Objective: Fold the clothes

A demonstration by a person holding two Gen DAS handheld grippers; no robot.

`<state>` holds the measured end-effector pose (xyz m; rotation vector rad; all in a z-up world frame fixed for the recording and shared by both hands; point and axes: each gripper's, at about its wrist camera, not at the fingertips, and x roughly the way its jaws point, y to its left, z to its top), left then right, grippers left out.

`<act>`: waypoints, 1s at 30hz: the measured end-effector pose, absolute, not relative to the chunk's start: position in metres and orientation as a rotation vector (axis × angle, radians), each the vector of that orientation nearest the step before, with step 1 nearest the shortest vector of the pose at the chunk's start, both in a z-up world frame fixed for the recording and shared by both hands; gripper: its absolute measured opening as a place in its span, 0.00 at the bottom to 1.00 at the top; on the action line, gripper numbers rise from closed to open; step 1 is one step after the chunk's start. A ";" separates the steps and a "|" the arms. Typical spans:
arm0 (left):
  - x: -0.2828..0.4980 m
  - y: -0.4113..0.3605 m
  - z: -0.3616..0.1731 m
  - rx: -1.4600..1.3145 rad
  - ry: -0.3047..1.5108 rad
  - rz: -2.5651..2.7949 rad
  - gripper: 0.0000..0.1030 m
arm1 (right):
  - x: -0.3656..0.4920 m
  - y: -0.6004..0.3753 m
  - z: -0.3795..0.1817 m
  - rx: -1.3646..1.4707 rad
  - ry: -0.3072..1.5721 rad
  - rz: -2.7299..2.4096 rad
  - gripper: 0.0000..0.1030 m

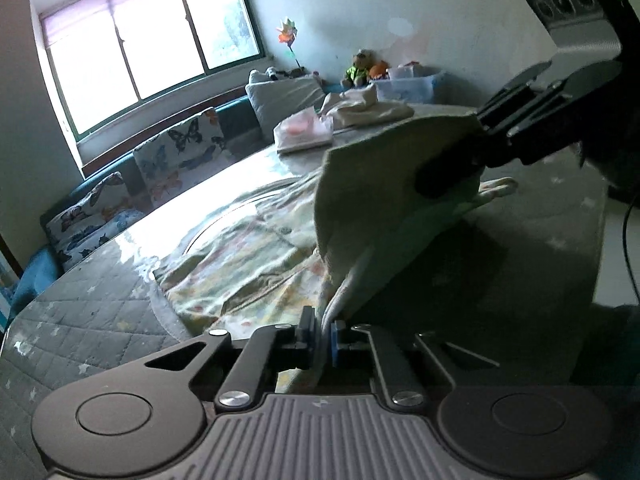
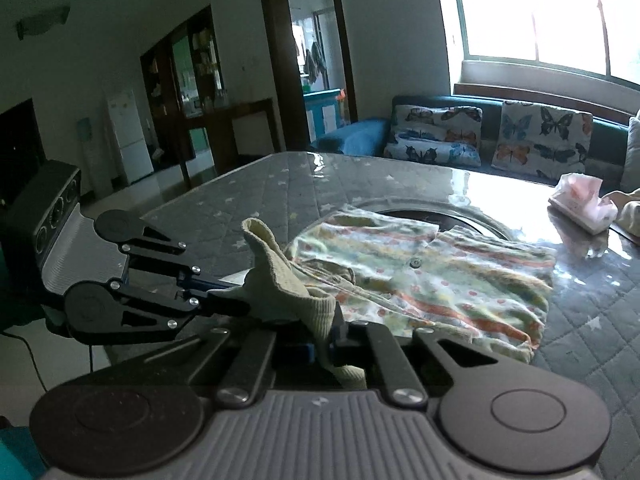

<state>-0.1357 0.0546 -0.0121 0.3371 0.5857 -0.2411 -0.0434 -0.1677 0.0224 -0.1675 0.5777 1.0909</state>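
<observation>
A small patterned garment (image 2: 432,276) with pale green and orange stripes lies spread on the grey quilted table (image 2: 256,196); it also shows in the left wrist view (image 1: 248,256). Its pale ribbed hem (image 1: 372,200) is lifted off the table. My left gripper (image 1: 323,340) is shut on one part of the hem. My right gripper (image 2: 324,350) is shut on another part of the hem (image 2: 280,276). The two grippers are close together at the near table edge. The right gripper shows in the left wrist view (image 1: 452,168), and the left gripper in the right wrist view (image 2: 236,300).
Folded pale clothes (image 1: 368,110) and a pink tissue pack (image 1: 304,130) lie at the table's far side. A blue sofa with butterfly cushions (image 2: 436,136) stands behind the table under a window (image 1: 152,44). A round inset (image 2: 440,212) marks the table's middle.
</observation>
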 end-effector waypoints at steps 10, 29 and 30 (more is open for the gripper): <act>-0.208 0.036 0.021 0.239 0.559 -0.348 0.07 | -0.096 -0.216 0.055 -0.184 0.549 1.180 0.05; -0.140 0.075 0.048 0.134 0.532 -0.327 0.07 | -0.025 -0.175 0.098 -0.246 0.551 1.164 0.04; -0.131 0.079 0.047 0.126 0.536 -0.321 0.07 | -0.015 -0.169 0.098 -0.252 0.552 1.157 0.04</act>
